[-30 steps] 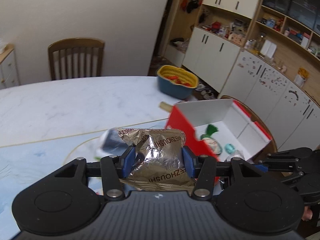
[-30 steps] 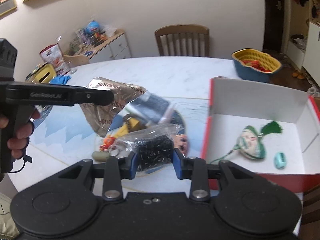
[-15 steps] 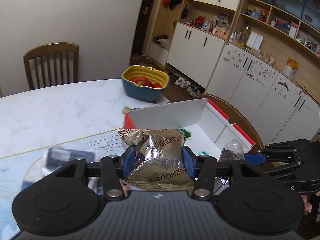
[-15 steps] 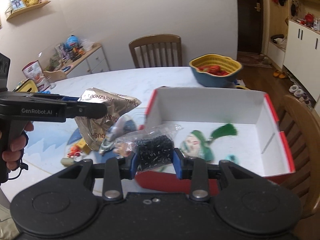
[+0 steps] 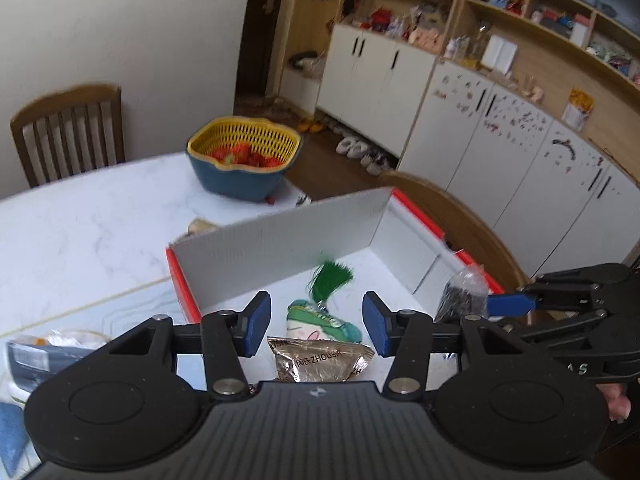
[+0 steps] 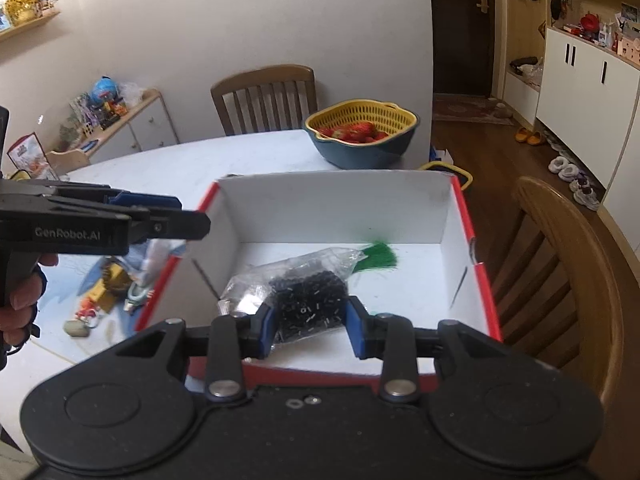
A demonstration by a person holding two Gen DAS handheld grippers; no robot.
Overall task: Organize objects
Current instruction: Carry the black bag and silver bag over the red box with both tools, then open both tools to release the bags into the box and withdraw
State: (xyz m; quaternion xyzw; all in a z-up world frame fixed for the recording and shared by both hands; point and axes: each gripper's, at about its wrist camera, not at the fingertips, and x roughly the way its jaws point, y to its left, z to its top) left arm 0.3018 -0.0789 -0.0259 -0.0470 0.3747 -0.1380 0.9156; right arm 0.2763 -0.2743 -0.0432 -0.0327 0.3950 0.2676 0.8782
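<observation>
Left tool (image 5: 316, 322), blue pads apart, above foil snack packet (image 5: 320, 364) inside red-rimmed white box (image 5: 280, 240).

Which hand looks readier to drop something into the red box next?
The right. Its jaws grip the bag of black beads directly over the red box. The left gripper stands open and empty, the foil packet lying below it.

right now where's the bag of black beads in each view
Left wrist: the bag of black beads is at the right edge, pinched in the right gripper, over the red box.
Right wrist: the bag is bottom centre, between the gripper's blue pads, over the box's white floor.
Shared landmark: the yellow basket of strawberries on the table behind the box.
</observation>
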